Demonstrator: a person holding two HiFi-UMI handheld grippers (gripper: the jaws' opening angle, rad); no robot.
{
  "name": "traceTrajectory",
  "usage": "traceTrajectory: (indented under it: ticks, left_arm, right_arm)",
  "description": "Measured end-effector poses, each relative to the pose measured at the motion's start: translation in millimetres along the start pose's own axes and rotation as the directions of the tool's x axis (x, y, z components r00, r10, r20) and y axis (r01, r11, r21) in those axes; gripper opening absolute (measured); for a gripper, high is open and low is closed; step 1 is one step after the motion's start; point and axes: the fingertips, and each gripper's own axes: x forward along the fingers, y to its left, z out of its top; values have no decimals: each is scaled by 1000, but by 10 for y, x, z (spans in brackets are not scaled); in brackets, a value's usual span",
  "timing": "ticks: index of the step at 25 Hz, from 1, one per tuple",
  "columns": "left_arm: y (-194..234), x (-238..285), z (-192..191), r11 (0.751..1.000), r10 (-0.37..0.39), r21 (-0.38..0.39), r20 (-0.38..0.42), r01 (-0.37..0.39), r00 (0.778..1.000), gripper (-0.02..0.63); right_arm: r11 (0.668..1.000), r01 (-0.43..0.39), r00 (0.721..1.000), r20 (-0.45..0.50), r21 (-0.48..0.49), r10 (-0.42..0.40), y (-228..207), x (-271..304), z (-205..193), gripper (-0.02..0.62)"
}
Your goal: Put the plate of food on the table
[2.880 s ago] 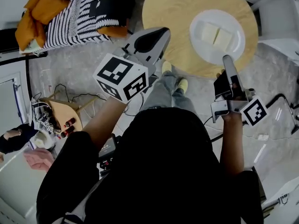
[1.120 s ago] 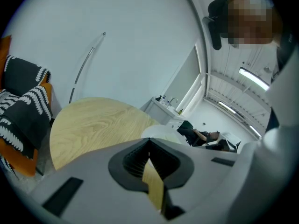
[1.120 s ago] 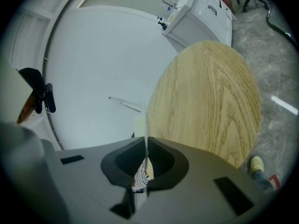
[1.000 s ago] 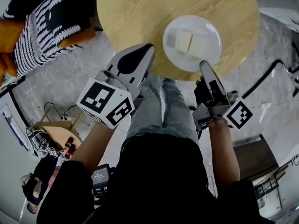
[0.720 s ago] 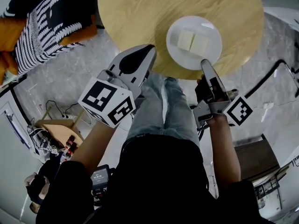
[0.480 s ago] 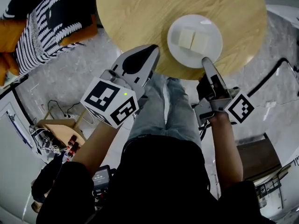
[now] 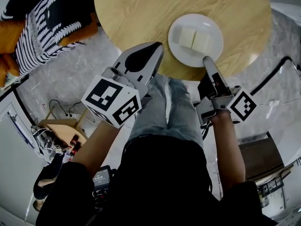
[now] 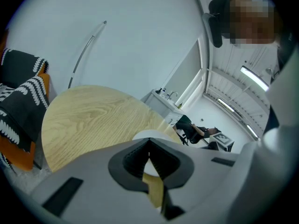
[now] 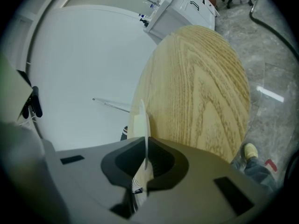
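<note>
A white plate (image 7: 207, 29) with two pale slabs of food (image 7: 190, 36) is over the near part of the round wooden table (image 7: 141, 13). My right gripper (image 7: 206, 59) is shut on the plate's near rim. In the right gripper view the plate (image 9: 142, 118) stands edge-on between the closed jaws, with the table (image 9: 196, 78) behind it. Whether the plate rests on the wood I cannot tell. My left gripper (image 7: 155, 47) hangs at the table's near edge, left of the plate, shut with nothing in it. In the left gripper view the plate's rim (image 8: 148, 135) peeks over the jaws.
A black-and-white striped cushion (image 7: 42, 27) and an orange one (image 7: 9, 36) lie to the table's left. A small wooden stool (image 7: 59, 126) with cables stands on the grey floor. The person's legs (image 7: 167, 107) are under the table edge. A white cabinet (image 9: 187, 8) stands beyond the table.
Since the earliest frame the table has come closer and larger in view, with the right gripper still shut on the plate. Over the last second hardly anything has moved.
</note>
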Motion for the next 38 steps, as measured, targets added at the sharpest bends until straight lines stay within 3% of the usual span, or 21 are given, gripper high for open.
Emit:
traceTrajectory:
  ticks: [14, 20, 24, 27, 30, 38]
  left_arm:
    - [295, 206, -108, 1000, -19, -23, -40, 18, 999, 8]
    - [285, 263, -77, 999, -47, -19, -54, 46, 997, 8]
    - [250, 253, -10, 998, -60, -18, -52, 59, 997, 8]
    - [266, 272, 10, 998, -66, -15, -53, 66, 996, 8]
    - [273, 306, 0, 997, -71, -14, -57, 70, 996, 8]
    - [283, 352, -6, 997, -72, -8, -69, 72, 995, 8]
  right_arm:
    - [988, 123, 991, -62, 88, -118, -263, 331, -81, 21]
    - [995, 99, 988, -119, 1, -98, -193, 331, -81, 29]
    - [996, 37, 972, -229, -76, -53, -69, 299, -163, 85]
    - [988, -3, 945, -323, -155, -48, -44, 309, -251, 175]
    - [961, -35, 913, -400, -274, -81, -72, 308, -300, 207]
    - [819, -87, 821, -506, -567, -263, -147, 274, -383, 209]
